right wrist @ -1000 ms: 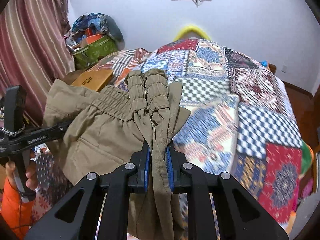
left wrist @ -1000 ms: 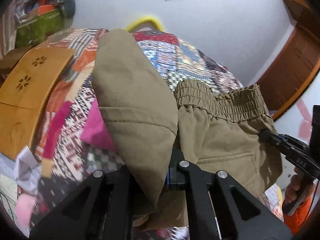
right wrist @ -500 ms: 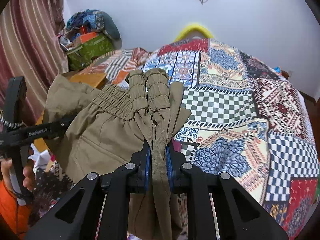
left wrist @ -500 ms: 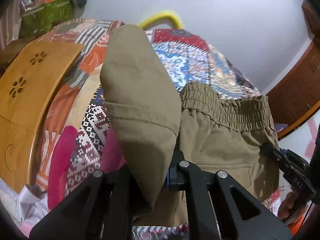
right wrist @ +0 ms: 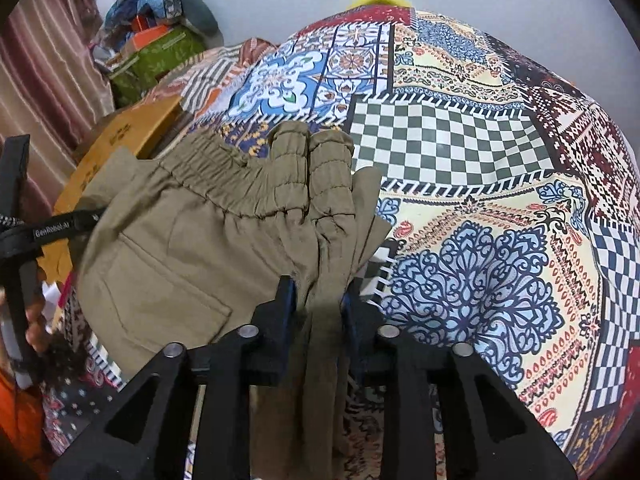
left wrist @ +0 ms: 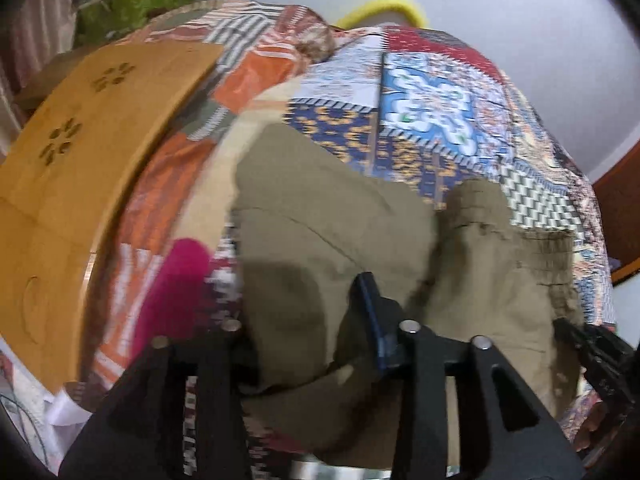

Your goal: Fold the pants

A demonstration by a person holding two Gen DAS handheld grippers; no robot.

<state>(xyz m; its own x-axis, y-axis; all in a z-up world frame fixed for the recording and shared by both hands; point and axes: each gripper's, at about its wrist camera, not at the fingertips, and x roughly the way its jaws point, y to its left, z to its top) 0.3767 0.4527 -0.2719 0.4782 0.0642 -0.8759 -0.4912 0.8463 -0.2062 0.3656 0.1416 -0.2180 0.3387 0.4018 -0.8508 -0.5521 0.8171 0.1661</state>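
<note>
The khaki pants (left wrist: 320,240) with an elastic waistband (right wrist: 256,184) hang between my two grippers, low over the patchwork bedspread (right wrist: 480,160). My left gripper (left wrist: 304,320) has its fingers spread wider than before, with folded pant fabric still lying between them. My right gripper (right wrist: 316,304) has its fingers slightly parted around the bunched waistband end (right wrist: 320,240). The left gripper shows in the right wrist view (right wrist: 60,228) at the pants' far side. The right gripper shows at the right edge of the left wrist view (left wrist: 600,352).
A wooden lap table (left wrist: 80,180) lies at the bed's left side. A green box and piled clothes (right wrist: 160,48) sit at the back left, by a striped curtain (right wrist: 40,60). A yellow curved thing (left wrist: 380,6) is at the bed's far end. The white wall is behind.
Both grippers moved forward and down over the bed with the pants. Both pairs of fingers have spread apart, the left more than the right. The left view is motion-blurred.
</note>
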